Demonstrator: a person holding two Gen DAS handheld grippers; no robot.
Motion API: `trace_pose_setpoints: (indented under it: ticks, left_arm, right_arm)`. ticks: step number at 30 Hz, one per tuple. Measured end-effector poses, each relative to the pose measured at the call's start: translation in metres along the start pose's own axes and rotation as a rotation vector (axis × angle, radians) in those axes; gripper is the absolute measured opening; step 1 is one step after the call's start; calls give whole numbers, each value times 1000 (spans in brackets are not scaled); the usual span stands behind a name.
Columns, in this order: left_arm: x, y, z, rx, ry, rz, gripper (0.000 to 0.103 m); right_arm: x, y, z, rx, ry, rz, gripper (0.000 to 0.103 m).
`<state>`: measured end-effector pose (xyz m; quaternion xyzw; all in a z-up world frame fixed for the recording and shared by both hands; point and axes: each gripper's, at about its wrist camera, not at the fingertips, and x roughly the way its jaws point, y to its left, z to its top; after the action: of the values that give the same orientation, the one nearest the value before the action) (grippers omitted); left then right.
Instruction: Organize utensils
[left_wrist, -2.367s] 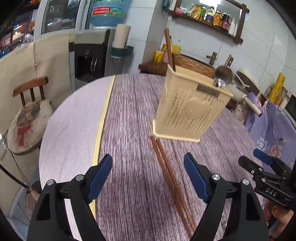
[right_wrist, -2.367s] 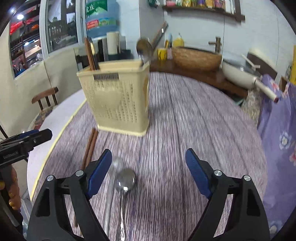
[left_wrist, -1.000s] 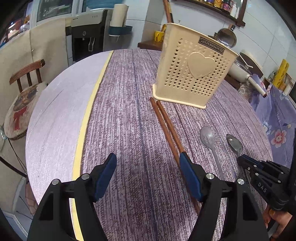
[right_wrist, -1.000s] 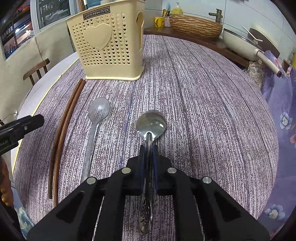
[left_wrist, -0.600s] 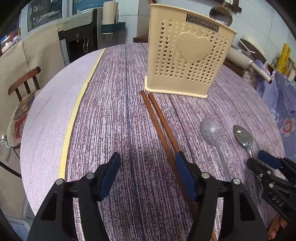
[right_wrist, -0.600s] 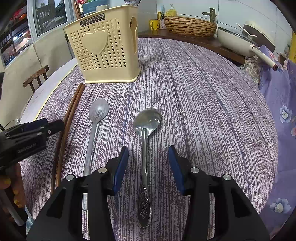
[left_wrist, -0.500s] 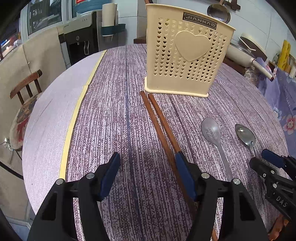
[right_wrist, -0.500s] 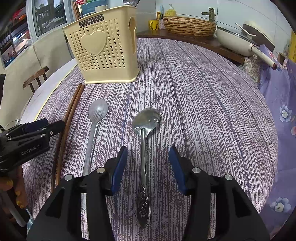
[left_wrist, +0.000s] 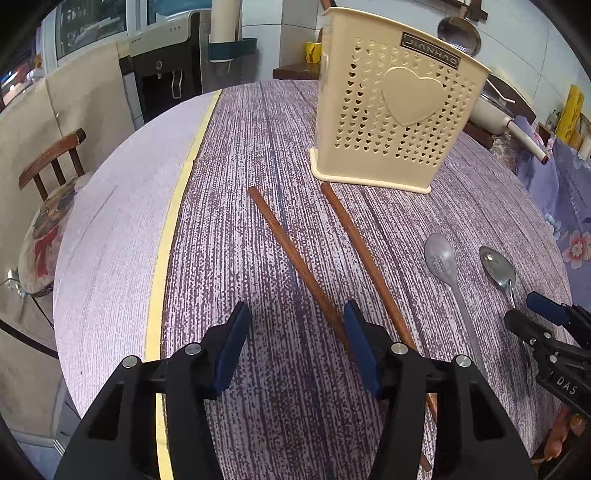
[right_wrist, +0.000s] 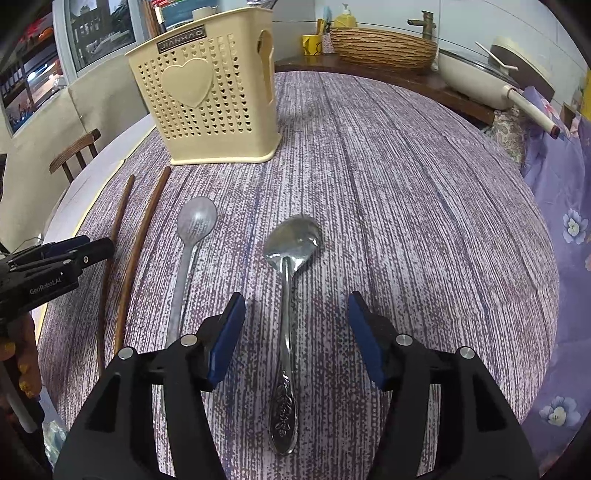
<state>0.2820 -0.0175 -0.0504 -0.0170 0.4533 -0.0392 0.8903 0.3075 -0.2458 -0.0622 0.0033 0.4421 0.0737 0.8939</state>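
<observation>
Purple woven cloth covers the round table (right_wrist: 406, 177), and a cream perforated utensil holder (right_wrist: 207, 103) with a heart on its face stands toward the far side, a ladle and some sticks already upright in it.

In front of the holder lie 4 loose pieces: 2 brown chopsticks (left_wrist: 295, 258), spread apart and pointing at its base, then a dull grey spoon (right_wrist: 192, 236), then a shinier steel spoon (right_wrist: 291, 280) with an embossed handle, farthest from the chopsticks.

Both tongs are open and hold nothing. The right tongs (right_wrist: 295, 332) straddle the steel spoon's handle with clear gaps on both sides. The left tongs (left_wrist: 295, 343) sit over the near end of 1 chopstick, whose shaft passes close to a blue pad.

Judging by this, the pickup stage is in hand. Next, the right tongs should probably drop and close on the thin, flat handle, which looks slippery, then lift it bowl-up to the holder's open top.
</observation>
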Motion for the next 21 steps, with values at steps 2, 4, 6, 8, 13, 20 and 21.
trace_pose_setpoints:
  ticks: [2, 4, 6, 8, 13, 20, 21]
  left_arm:
    - [2, 4, 4, -22, 5, -15, 54]
    - [3, 9, 8, -53, 5, -18, 54]
    - [5, 14, 13, -79, 8, -14, 55]
    - [9, 19, 18, -107, 18, -5, 57]
    - [19, 18, 34, -121, 23, 15, 57]
    - [29, 13, 45, -92, 26, 73, 52]
    - [30, 14, 46, -97, 27, 76, 49]
  right_arm:
    - [2, 3, 5, -17, 5, -19, 58]
    - [5, 4, 9, -20, 14, -27, 58]
    - [8, 3, 13, -17, 25, -25, 58]
    - [10, 3, 16, -11, 36, -24, 58]
    - [17, 7, 18, -16, 60, -18, 58]
    - [23, 9, 26, -21, 66, -44, 58]
    - [25, 10, 28, -21, 67, -46, 58]
